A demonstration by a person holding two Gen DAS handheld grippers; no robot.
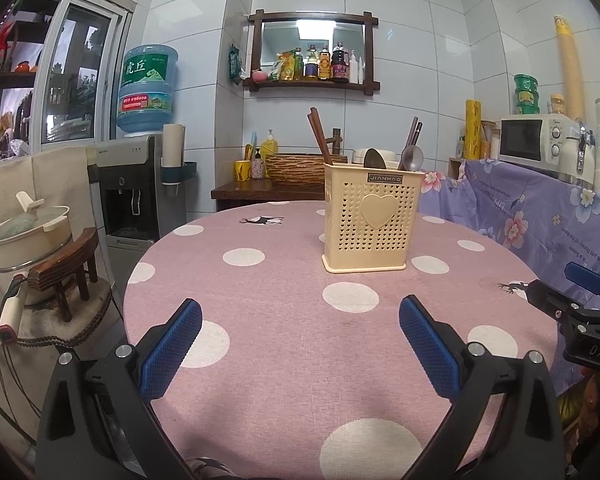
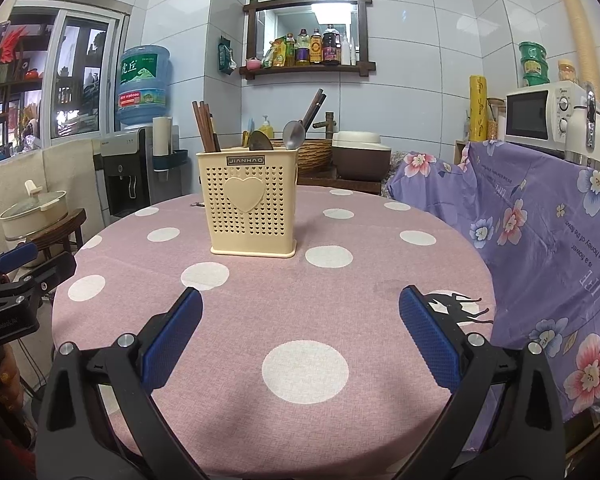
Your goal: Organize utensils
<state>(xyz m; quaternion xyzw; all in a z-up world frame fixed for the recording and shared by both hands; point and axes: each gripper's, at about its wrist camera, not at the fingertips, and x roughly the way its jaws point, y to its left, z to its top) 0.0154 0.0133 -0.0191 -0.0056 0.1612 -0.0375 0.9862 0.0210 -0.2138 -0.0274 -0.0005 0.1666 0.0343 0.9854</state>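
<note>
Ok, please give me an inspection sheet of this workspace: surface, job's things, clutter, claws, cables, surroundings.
Surface: round table under pink dotted cloth.
Job's things: cream utensil holder upright on the table, holding chopsticks and spoons.
Clutter: nothing seen on the table.
Claws: left claw open, empty; right claw open, empty; both short of the holder.
Cables: cords hang beside the table, left.
Surroundings: water dispenser, microwave, pot on stool, floral cloth.

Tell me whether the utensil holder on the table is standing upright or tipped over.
Upright: the utensil holder sits flat on its base on the table, chopsticks and spoons sticking up.
</note>
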